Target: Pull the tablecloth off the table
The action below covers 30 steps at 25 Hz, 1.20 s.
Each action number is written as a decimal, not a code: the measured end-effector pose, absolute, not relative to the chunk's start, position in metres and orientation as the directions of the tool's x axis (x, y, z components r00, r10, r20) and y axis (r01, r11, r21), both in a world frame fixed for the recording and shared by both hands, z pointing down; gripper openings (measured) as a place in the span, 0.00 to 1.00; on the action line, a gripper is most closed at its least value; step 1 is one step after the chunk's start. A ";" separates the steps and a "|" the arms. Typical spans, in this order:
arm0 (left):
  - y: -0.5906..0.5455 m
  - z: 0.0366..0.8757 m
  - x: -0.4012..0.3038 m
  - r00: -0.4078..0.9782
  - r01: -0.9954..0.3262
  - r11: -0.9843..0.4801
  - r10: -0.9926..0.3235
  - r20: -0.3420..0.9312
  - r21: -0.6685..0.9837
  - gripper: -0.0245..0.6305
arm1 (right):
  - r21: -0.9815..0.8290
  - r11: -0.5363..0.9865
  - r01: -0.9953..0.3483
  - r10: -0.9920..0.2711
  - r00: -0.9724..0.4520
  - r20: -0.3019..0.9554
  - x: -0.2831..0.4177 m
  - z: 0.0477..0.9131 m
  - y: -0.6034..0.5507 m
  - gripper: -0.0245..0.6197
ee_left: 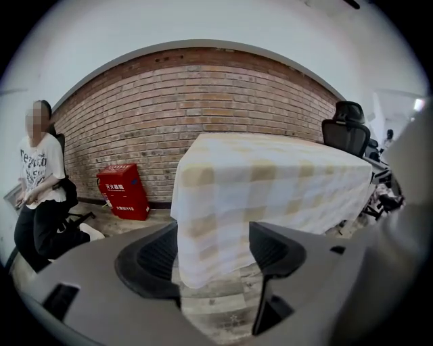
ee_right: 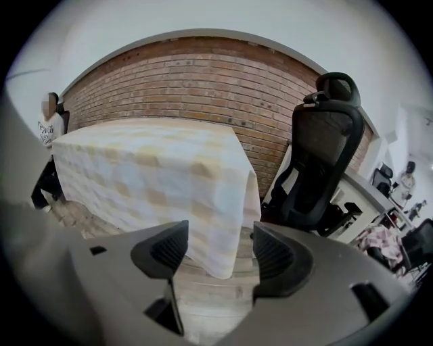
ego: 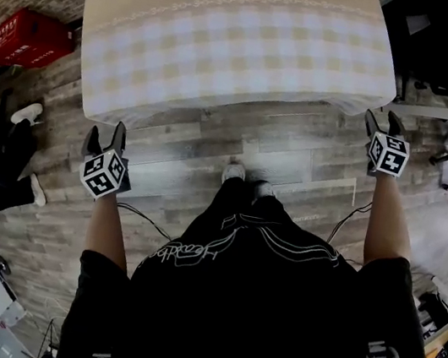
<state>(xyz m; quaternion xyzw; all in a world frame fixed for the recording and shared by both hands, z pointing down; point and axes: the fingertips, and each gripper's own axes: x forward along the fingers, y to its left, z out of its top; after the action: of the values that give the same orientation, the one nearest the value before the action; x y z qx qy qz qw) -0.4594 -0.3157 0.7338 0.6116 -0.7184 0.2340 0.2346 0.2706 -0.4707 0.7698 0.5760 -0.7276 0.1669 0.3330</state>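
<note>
Tablecloth [ego: 230, 46]: soft fabric, beige-and-white check with a daisy print, draped over the table, its corners hanging ahead of both grippers. Left gripper [ego: 106, 140] and right gripper [ego: 386, 123]: ribbed black jaws apart, gripping nothing, clear of the cloth. Beneath them, grey wood-plank floor [ego: 296, 157]. Beyond the left gripper, a boxy red crate [ego: 26, 36]. Right of the right gripper, a black office chair [ee_right: 325, 155].

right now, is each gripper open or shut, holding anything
left gripper: open, holding nothing, not yet on the tablecloth
right gripper: open, holding nothing
</note>
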 end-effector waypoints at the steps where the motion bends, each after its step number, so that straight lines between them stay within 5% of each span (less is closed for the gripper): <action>1: -0.316 0.737 -0.471 -0.135 -0.989 0.142 -0.770 0.624 -0.040 0.51 | 0.131 0.279 -0.951 -0.725 -0.119 0.678 0.263 0.772 -0.472 0.44; 19: -0.343 0.752 -0.512 -0.074 -0.993 0.114 -0.784 0.617 0.026 0.51 | -0.032 0.315 -0.949 -0.705 -0.256 0.661 0.205 0.786 -0.506 0.44; 21: -0.345 0.751 -0.510 -0.067 -0.993 0.110 -0.785 0.615 0.031 0.47 | -0.032 0.292 -0.956 -0.720 -0.242 0.650 0.207 0.784 -0.506 0.17; 22: -0.345 0.750 -0.510 -0.068 -0.993 0.110 -0.786 0.615 0.031 0.43 | -0.038 0.278 -0.960 -0.726 -0.236 0.646 0.208 0.783 -0.506 0.12; 27: -0.339 0.748 -0.512 -0.113 -0.991 0.134 -0.768 0.630 -0.014 0.17 | -0.107 0.238 -0.965 -0.741 -0.252 0.623 0.207 0.778 -0.504 0.06; 30: -0.334 0.747 -0.510 -0.122 -0.990 0.136 -0.760 0.639 -0.028 0.12 | -0.117 0.223 -0.968 -0.746 -0.247 0.618 0.207 0.775 -0.497 0.05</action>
<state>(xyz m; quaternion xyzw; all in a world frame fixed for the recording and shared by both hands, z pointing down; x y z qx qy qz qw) -0.5099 -0.3344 0.7467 0.6145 -0.7120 0.2331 0.2474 0.2074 -0.4969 0.7751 0.5716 -0.7496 0.2481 0.2231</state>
